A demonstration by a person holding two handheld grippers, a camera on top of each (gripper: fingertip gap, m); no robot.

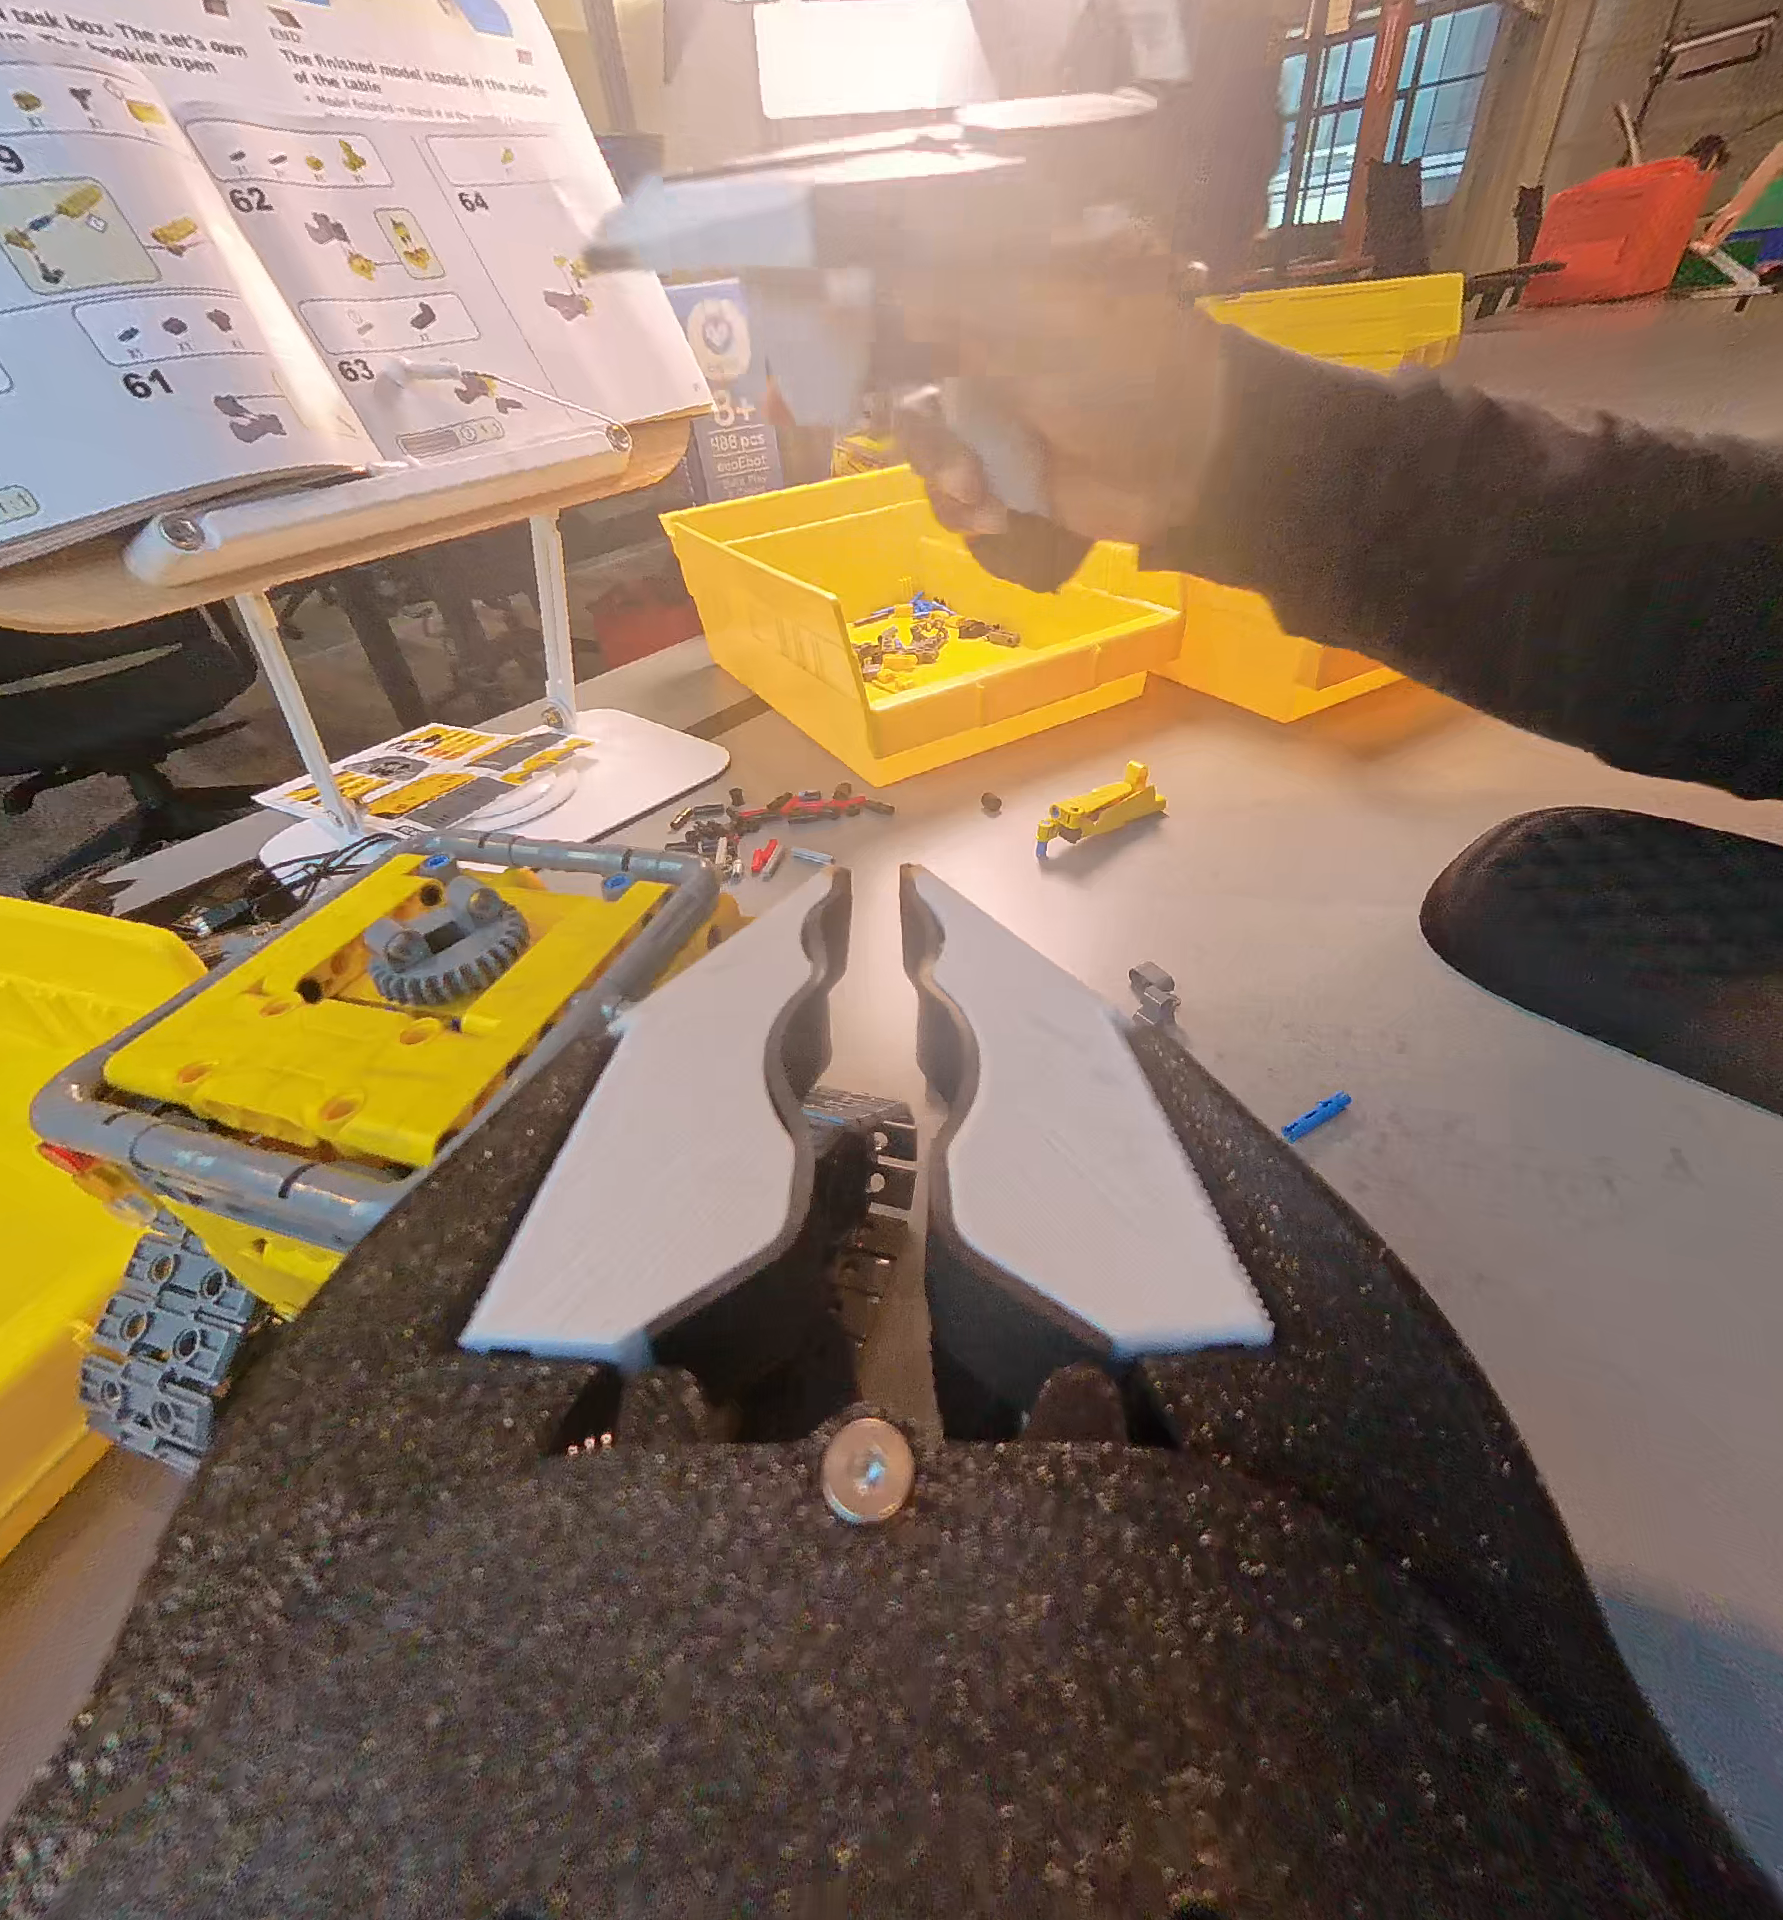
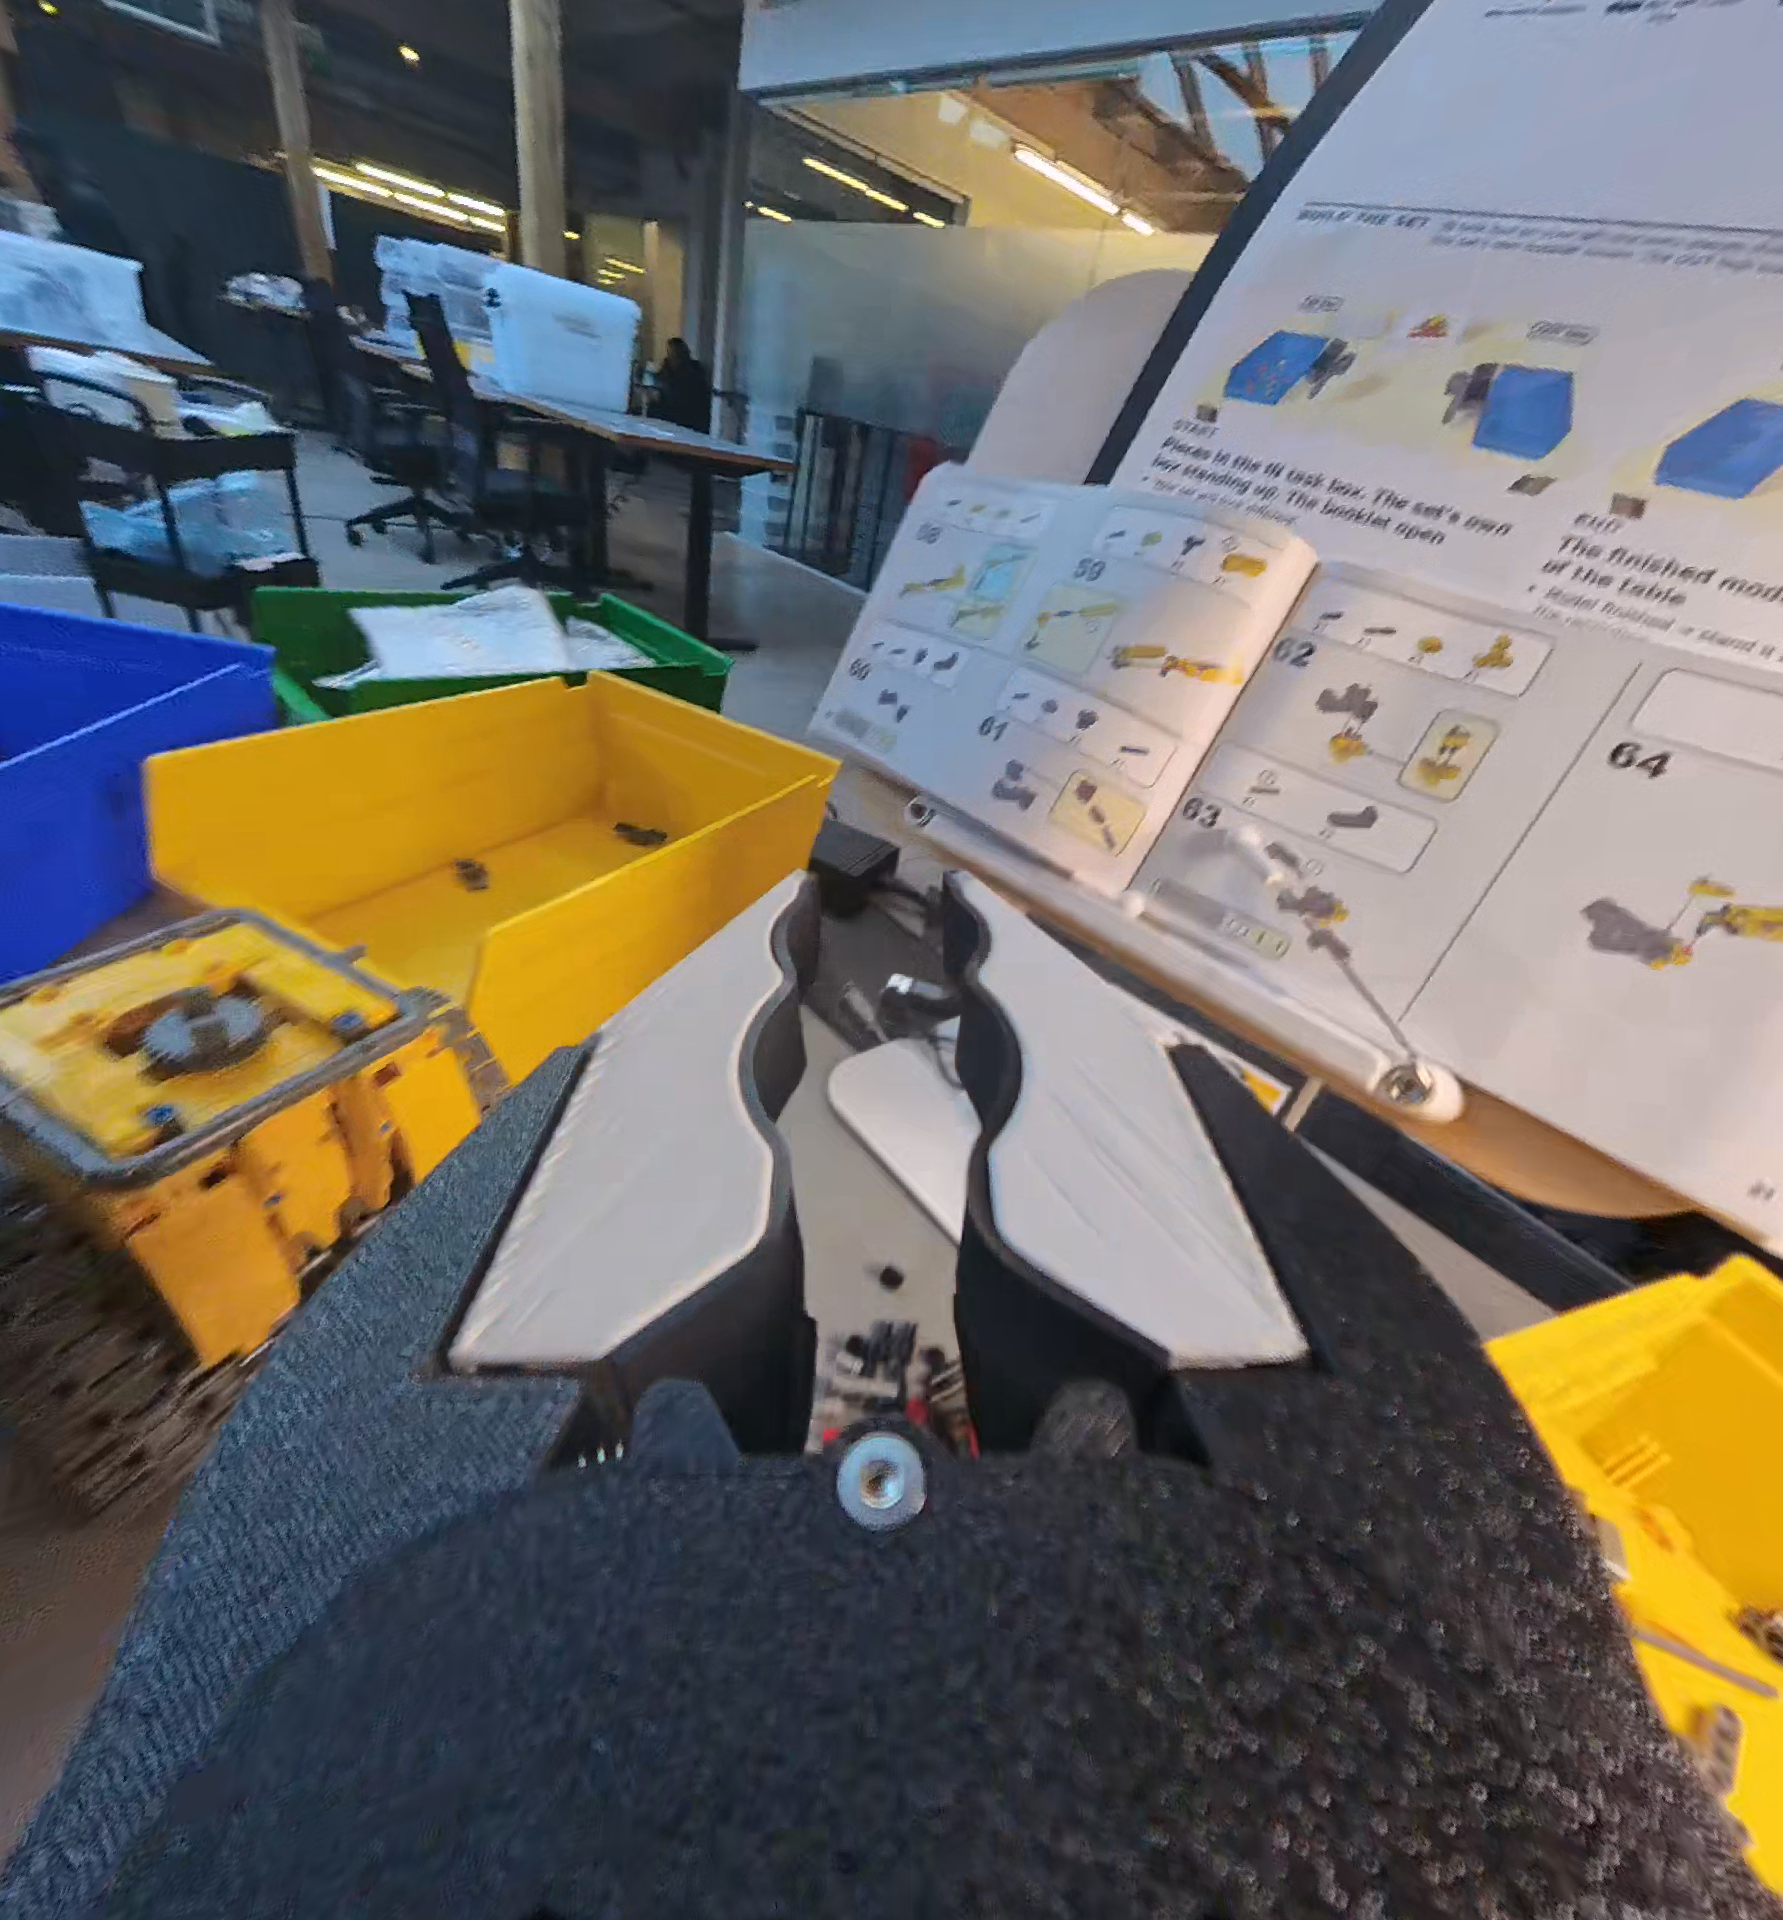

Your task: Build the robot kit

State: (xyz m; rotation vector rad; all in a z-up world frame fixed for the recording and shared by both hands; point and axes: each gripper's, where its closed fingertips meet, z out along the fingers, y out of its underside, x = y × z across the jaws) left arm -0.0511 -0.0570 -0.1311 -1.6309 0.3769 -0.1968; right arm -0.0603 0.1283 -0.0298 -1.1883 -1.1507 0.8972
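The left gripper [image 1: 876, 878] has its jaws drawn to a narrow slit. A dark holed piece [image 1: 871, 1143] shows low in that slit, but I cannot tell whether it is pinched or only lies beneath. Just left of these jaws, touching the left finger's outer edge, stands one yellow tracked model [image 1: 367, 997] with a single grey gear [image 1: 451, 951] on top. Right of the jaws, on the grey tabletop [image 1: 1386, 1351], lie one small grey connector [image 1: 1152, 987] and one blue pin [image 1: 1316, 1115], well apart. Farther off sit one small yellow sub-assembly [image 1: 1100, 810], a scatter of black and red pins [image 1: 773, 821] too small to count, and a sticker sheet [image 1: 430, 774] at the foot of the stand. The stand carries one open instruction booklet [image 1: 243, 291]. A dark sleeve [image 1: 1489, 551] reaches across from the right above a yellow bin of small parts [image 1: 762, 582] — four yellow bins show in this view. The right gripper [image 2: 876, 883] hangs higher, its jaws parted and empty, pointing at the stand's base below the booklet. To its left are the model again and an open yellow bin [image 2: 367, 790] holding two dark pieces. Beyond that stand one blue bin [image 2: 35, 779] and one green bin [image 2: 315, 644] — another yellow bin [image 2: 1645, 1455] sits near right.
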